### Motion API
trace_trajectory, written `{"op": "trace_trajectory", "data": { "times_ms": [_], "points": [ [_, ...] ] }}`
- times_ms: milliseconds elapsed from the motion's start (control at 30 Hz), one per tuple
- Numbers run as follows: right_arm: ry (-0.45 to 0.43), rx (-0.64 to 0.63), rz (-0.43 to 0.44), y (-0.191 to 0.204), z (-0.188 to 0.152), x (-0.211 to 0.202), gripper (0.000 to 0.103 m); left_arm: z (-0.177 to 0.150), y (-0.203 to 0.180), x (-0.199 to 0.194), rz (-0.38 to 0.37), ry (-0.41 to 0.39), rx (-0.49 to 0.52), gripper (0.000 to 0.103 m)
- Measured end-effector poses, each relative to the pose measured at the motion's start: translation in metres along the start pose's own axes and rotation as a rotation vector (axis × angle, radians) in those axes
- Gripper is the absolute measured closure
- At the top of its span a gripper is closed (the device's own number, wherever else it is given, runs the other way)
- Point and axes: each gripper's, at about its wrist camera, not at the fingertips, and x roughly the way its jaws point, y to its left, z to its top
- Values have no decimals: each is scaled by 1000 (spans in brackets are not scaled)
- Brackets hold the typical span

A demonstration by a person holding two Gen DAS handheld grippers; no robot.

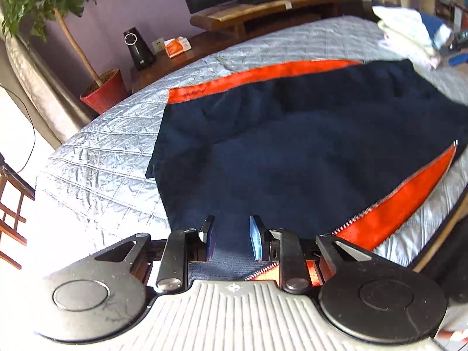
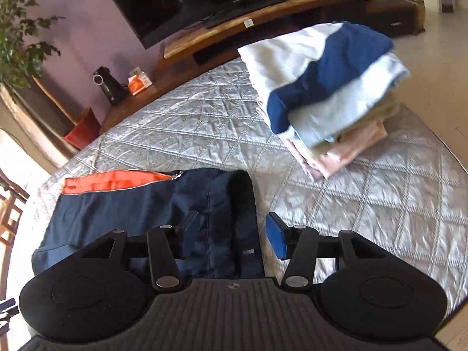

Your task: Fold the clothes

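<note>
A navy jacket (image 1: 307, 134) with orange lining and a zipper lies spread on the grey quilted bed cover (image 1: 105, 158). My left gripper (image 1: 231, 238) is open just above the jacket's near edge, with navy fabric between the jaws. In the right wrist view the jacket (image 2: 152, 204) lies at the lower left, its orange strip at the far edge. My right gripper (image 2: 234, 234) is open over the jacket's right edge, one blue pad (image 2: 278, 239) over the bare cover.
A stack of folded clothes (image 2: 327, 87) sits on the quilted cover (image 2: 380, 204) at the back right, also in the left wrist view (image 1: 409, 35). Beyond the bed are a wooden TV bench (image 2: 239, 29), a black device (image 1: 139, 49) and a potted plant (image 1: 102, 90).
</note>
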Motion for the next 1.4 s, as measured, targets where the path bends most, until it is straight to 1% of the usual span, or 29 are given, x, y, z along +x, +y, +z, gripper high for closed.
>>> {"op": "trace_trajectory", "data": {
  "times_ms": [67, 133, 200, 233, 267, 300, 333, 367, 400, 433, 500, 567, 600, 633, 700, 733, 767, 800, 833, 867, 900, 933, 1000, 1133, 1200, 1233, 1267, 1333, 1400],
  "points": [
    [42, -23, -11, 8, 16, 27, 51, 15, -12, 14, -58, -15, -15, 81],
    [129, -46, -53, 12, 25, 64, 51, 27, -35, 29, -114, -23, 27, 80],
    [148, -50, -78, 11, 26, 83, 50, 30, -60, 42, -151, -22, 100, 77],
    [156, -51, -88, 10, 27, 92, 47, 30, -74, 48, -167, -21, 136, 77],
    [151, -38, -79, 9, 27, 95, 40, 27, -86, 52, -182, -21, 167, 77],
    [138, -33, -68, 7, 26, 96, 38, 25, -96, 57, -200, -20, 191, 77],
    [126, -30, -61, 7, 26, 96, 40, 23, -103, 61, -222, -17, 200, 77],
    [117, -51, -79, 8, 26, 97, 56, 21, -108, 66, -242, -14, 205, 77],
    [118, -78, -92, 10, 27, 98, 67, 19, -111, 70, -260, -12, 201, 77],
    [118, -82, -79, 10, 28, 98, 73, 18, -114, 73, -275, -11, 195, 77],
    [81, -63, -67, 9, 37, 94, 79, 17, -115, 79, -300, -15, 168, 76],
    [-36, -113, -91, 16, 50, 83, 87, 16, -116, 82, -318, -27, 141, 74],
    [-108, -171, -102, 26, 56, 74, 91, 15, -117, 84, -323, -35, 130, 71],
    [-173, -224, -114, 35, 63, 67, 91, 14, -118, 84, -322, -43, 126, 71],
    [-182, -231, -146, 40, 68, 64, 86, 13, -121, 85, -317, -55, 115, 67],
    [-127, -238, -184, 39, 67, 71, 72, 14, -122, 86, -310, -56, 108, 66],
    [-77, -248, -226, 39, 66, 77, 69, 14, -123, 86, -306, -54, 98, 64],
    [-77, -292, -300, 42, 60, 78, 69, 15, -122, 86, -309, -50, 83, 64],
    [-110, -327, -347, 45, 53, 72, 69, 15, -118, 86, -314, -47, 64, 64],
    [-157, -336, -352, 48, 43, 60, 68, 15, -114, 86, -320, -46, 39, 64],
    [-204, -342, -352, 51, 32, 46, 66, 16, -109, 87, -325, -45, 13, 64],
    [-235, -327, -309, 55, 17, 29, 60, 16, -103, 87, -330, -44, -16, 64],
    [-187, -326, -198, 63, -9, 10, 57, 20, -87, 90, -337, -48, -93, 64],
    [7, -427, -137, 74, -67, 6, 55, 27, -64, 91, -304, -81, -230, 64],
    [109, -435, -155, 67, -85, 11, 57, 31, -57, 92, -280, -91, -258, 64],
    [153, -461, -184, 64, -96, 12, 61, 33, -55, 93, -265, -92, -263, 64],
    [161, -493, -198, 64, -101, 10, 61, 35, -55, 95, -248, -92, -260, 64],
    [214, -533, -241, 73, -102, 9, 62, 39, -53, 97, -214, -92, -258, 62],
    [212, -567, -250, 88, -93, 3, 62, 46, -48, 102, -174, -100, -284, 59]
  ]
}}
